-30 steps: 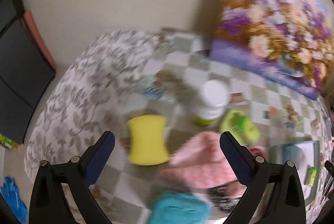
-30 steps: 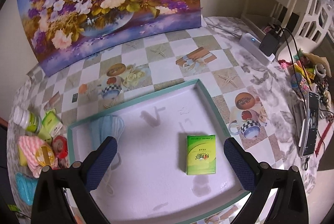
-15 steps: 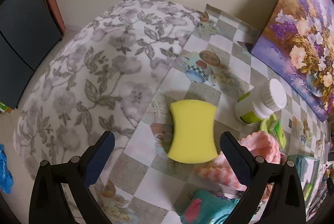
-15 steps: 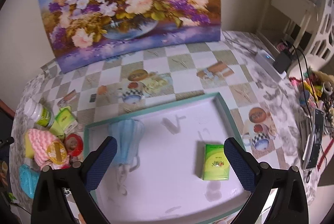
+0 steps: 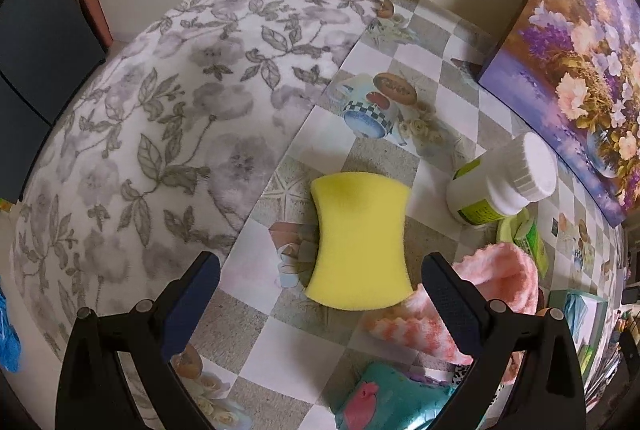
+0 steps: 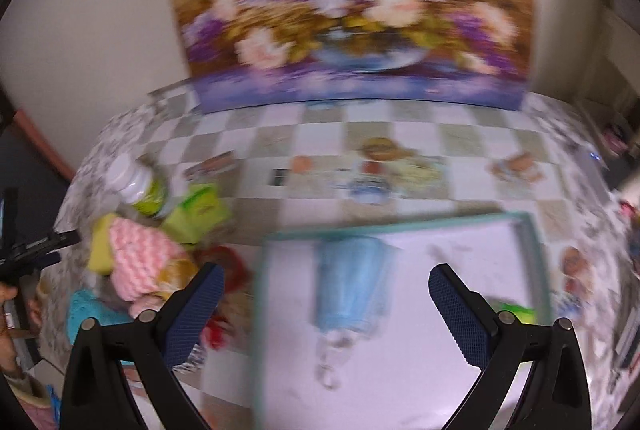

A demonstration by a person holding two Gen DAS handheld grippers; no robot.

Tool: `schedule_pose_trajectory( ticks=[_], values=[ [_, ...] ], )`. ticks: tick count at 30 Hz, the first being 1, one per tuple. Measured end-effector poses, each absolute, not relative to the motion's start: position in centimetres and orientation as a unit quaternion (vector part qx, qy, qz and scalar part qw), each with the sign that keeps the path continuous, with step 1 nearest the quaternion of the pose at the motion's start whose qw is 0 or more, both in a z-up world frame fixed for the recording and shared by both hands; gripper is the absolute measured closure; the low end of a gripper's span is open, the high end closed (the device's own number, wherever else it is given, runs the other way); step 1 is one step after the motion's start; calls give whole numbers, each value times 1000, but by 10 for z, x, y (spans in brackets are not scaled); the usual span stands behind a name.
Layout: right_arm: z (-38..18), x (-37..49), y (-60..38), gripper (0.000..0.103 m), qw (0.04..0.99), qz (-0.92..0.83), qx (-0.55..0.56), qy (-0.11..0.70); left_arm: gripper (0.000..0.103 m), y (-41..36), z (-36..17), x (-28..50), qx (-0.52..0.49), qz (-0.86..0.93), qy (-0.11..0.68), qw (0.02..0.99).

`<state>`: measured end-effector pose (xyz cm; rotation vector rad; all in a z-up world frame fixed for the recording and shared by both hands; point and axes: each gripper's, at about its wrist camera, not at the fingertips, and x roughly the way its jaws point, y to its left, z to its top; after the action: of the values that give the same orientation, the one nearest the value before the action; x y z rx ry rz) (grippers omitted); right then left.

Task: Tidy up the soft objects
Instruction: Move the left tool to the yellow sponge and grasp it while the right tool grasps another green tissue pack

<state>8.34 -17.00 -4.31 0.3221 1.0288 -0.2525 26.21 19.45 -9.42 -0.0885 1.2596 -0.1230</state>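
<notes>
1. Left wrist view: the left gripper (image 5: 320, 280) has its jaws spread wide and empty above the yellow sponge (image 5: 360, 242), which lies flat on the table (image 5: 440, 109) between the two jaws.
2. Just right of the sponge lies a pink cloth (image 5: 480, 294), touching its lower corner; a white bottle (image 5: 504, 181) stands above that.
3. Right wrist view, blurred: the right gripper (image 6: 322, 294) is parted and empty over a teal-rimmed tray (image 6: 520, 226) holding a blue face mask (image 6: 352, 282).
</notes>
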Motion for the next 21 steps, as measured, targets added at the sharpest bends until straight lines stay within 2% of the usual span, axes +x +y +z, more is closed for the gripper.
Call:
schedule_pose_trajectory(
  ticks=[9,15,21],
  values=[
    [-79,166,-114,0,834,-33,115,539,3,180,-118,278,-21,-80,608,789],
    [-113,203,-108,0,814,-25,115,569,3,176,-131,289,-28,-95,615,782],
    [-133,224,-113,4,801,-29,128,584,3,169,-143,298,-21,-100,617,780]
  ],
)
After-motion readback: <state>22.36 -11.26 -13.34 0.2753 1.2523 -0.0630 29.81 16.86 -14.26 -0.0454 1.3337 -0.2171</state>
